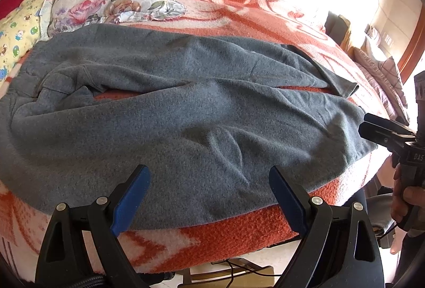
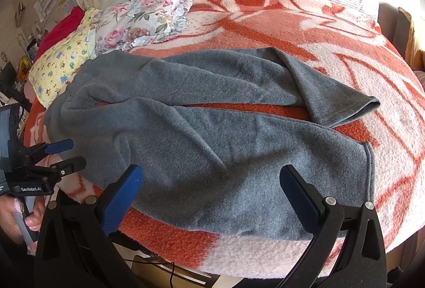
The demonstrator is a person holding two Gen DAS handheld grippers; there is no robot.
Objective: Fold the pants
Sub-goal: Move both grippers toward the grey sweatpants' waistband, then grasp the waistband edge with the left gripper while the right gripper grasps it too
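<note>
The grey fleece pants [image 2: 212,134] are lying spread across the orange-and-white blanket [image 2: 345,54], legs parted, near leg along the bed's edge. The left gripper [image 1: 209,197] and right gripper [image 2: 211,195] are being held wide apart above that leg, gripping nothing. A single fleece layer is likely being risked at pinching, or blanket pile being caught with it.

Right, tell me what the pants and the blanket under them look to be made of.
Pants: grey fleece by the look, matte, with a fuzzy napped surface and soft rounded creases.
Blanket: thick woolly or plush pile, orange and white; its nubbly loops show at the near edge.
</note>
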